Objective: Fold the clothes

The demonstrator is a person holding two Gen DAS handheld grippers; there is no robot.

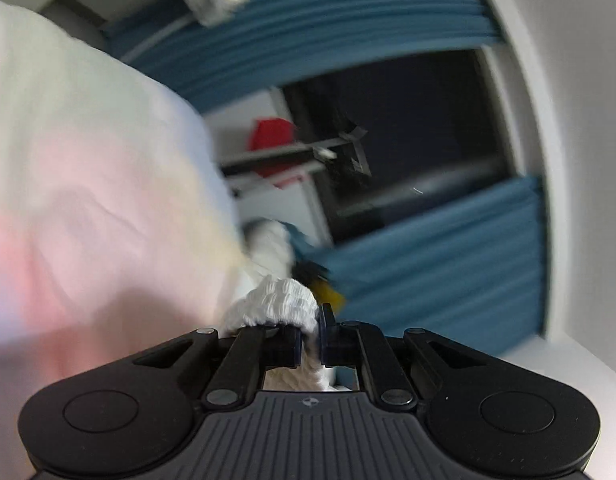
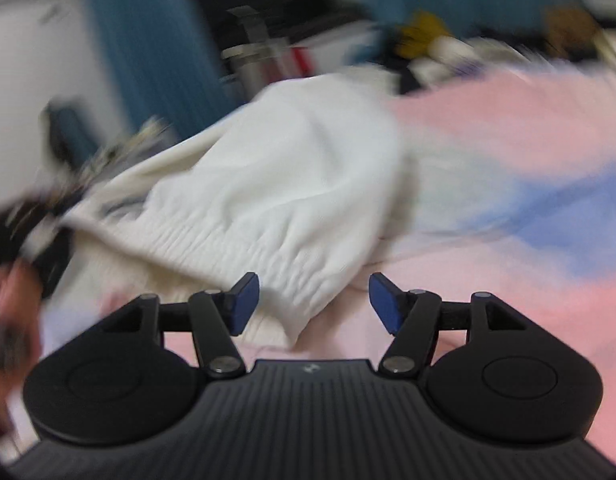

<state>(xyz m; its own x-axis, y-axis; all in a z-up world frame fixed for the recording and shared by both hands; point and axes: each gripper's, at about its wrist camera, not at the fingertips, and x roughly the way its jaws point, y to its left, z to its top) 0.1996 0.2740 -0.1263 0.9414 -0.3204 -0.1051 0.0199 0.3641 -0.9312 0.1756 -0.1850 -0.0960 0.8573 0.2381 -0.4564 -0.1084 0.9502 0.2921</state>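
**Left gripper pinches the sweater's ribbed hem; right gripper spread and free**

The left gripper [image 1: 309, 330] has its jaws drawn narrow on a bunched ribbed edge of the white sweater [image 1: 276, 304], which bulges out at 12 o'clock from the fingertips. The right gripper [image 2: 313, 300] stands wide, blue pads [image 2: 244, 300] holding nothing; the sweater [image 2: 284, 184] lies just ahead, from 10 to 12 o'clock, its ribbed hem reaching down between the fingers.

The knit looks soft, limp and fairly light, likely to sag and stretch wherever it hangs unsupported. The ribbed band is thicker and grippier than the smooth body, so I judge the hem corner at 11 o'clock of the right fingers the best hold.

Under it lies a pink and blue bedspread [image 2: 507, 168], smooth and slightly creased. Pleated blue curtains [image 1: 447, 264] hang at 2 o'clock in the left view. Both views are motion-blurred.
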